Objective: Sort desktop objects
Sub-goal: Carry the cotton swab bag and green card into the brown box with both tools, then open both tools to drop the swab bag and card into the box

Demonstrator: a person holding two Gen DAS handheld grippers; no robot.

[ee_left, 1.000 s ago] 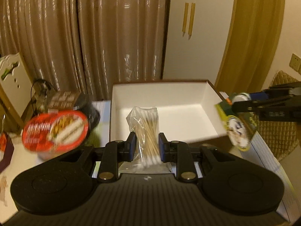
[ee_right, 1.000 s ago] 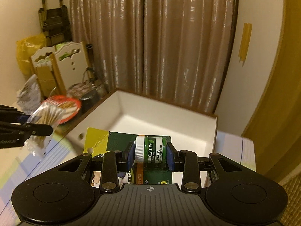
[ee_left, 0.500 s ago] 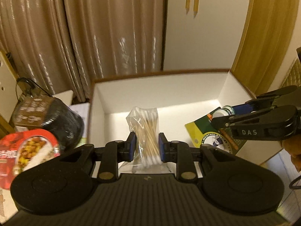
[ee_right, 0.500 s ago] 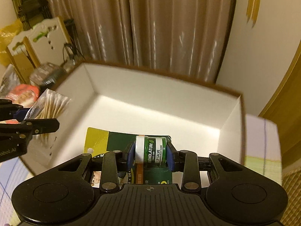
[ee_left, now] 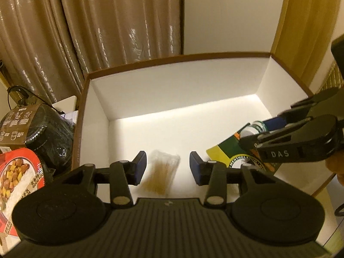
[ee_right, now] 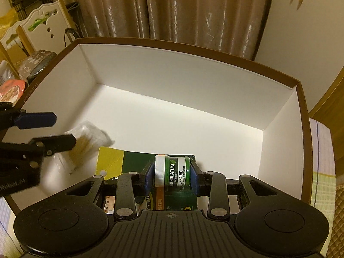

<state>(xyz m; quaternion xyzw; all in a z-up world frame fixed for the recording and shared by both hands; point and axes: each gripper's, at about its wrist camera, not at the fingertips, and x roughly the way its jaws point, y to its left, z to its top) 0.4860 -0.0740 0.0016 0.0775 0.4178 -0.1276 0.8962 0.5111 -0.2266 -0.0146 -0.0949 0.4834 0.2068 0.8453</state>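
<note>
A white box with a brown rim [ee_left: 193, 56] [ee_right: 193, 49] fills both views. My left gripper [ee_left: 168, 167] [ee_right: 53, 129] hangs open over the box's near left part. A clear bag of cotton swabs [ee_left: 161, 177] [ee_right: 86, 142], blurred, lies loose below the spread fingers inside the box. My right gripper [ee_right: 172, 176] [ee_left: 258, 135] is shut on a green lip salve jar [ee_right: 172, 172] fixed to a green and yellow card [ee_right: 116, 161] [ee_left: 228, 152], held low over the box's near right part.
Left of the box stand a black plastic-wrapped container [ee_left: 43, 133] with a brown label and a red-lidded food bowl [ee_left: 17, 176]. Brown curtains [ee_left: 107, 21] hang behind the box. A light chequered cloth [ee_right: 320, 150] covers the table at the right.
My left gripper has opened and the bag of cotton swabs has dropped from it into the box. Both grippers have moved forward and lower over the box; the right one still holds the jar.
</note>
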